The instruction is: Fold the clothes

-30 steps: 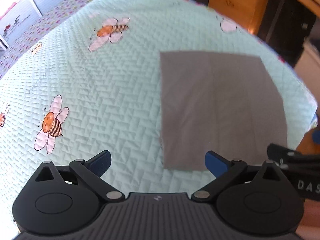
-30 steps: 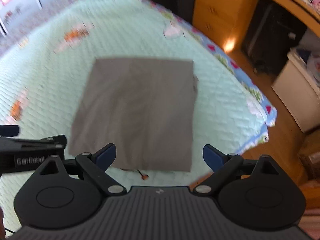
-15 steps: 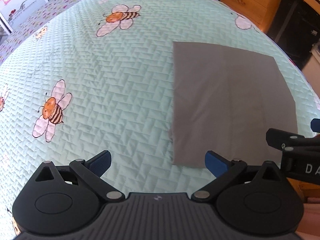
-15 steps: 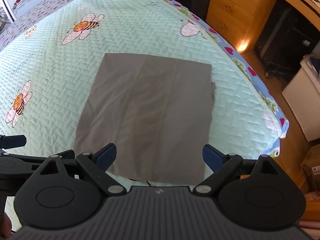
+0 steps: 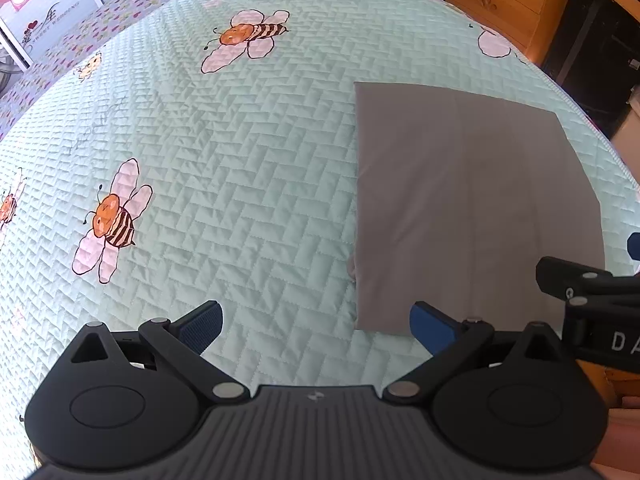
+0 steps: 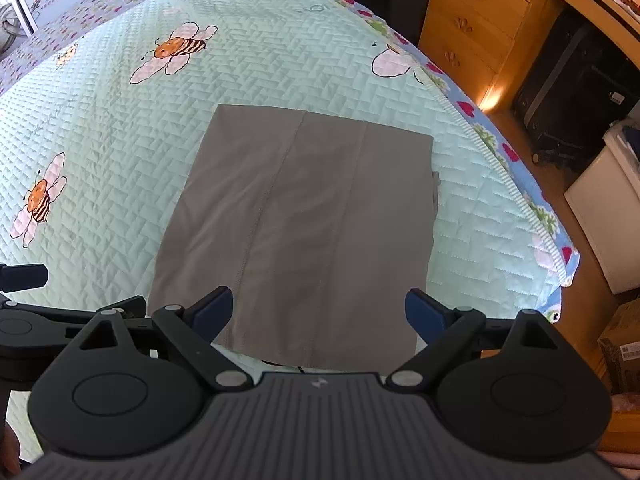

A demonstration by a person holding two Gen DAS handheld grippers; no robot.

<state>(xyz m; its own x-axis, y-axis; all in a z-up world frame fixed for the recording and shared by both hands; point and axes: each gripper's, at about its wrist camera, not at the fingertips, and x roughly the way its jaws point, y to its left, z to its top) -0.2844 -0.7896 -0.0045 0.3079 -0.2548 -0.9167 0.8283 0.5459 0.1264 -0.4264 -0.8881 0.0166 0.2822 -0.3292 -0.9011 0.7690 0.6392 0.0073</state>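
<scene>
Left claw: I see my left claw [image 5: 316, 326] with its blue-padded fingers spread wide apart and nothing between them, hovering over the bed near the close left corner of the garment.
Right claw: my right claw [image 6: 319, 314] is spread just as wide, empty, hanging above the near edge of the garment; in the left wrist view its black body shows at the right edge [image 5: 592, 292].
Garment: the folded grey rectangular piece of smooth fabric [image 6: 296, 220] lies flat on the bed, towards the right side of it, near the bed's edge; in the left wrist view it sits right of centre [image 5: 472, 208].
Garment detail: I make out lengthwise seams or creases running along it, and a small sliver of the same grey cloth peeks out past its right edge in the right wrist view.
Bed: a pale green quilted bedspread [image 5: 240, 152] printed with cartoon bees [image 5: 112, 220] covers it, with a blue border of hearts along the right side [image 6: 500, 148].
Surroundings: a yellow wooden chest of drawers [image 6: 472, 24] stands beyond the bed at the right, and a white box-shaped thing [image 6: 604, 216] sits on the wooden floor.
Contact: neither claw touches the garment as far as I can tell.
</scene>
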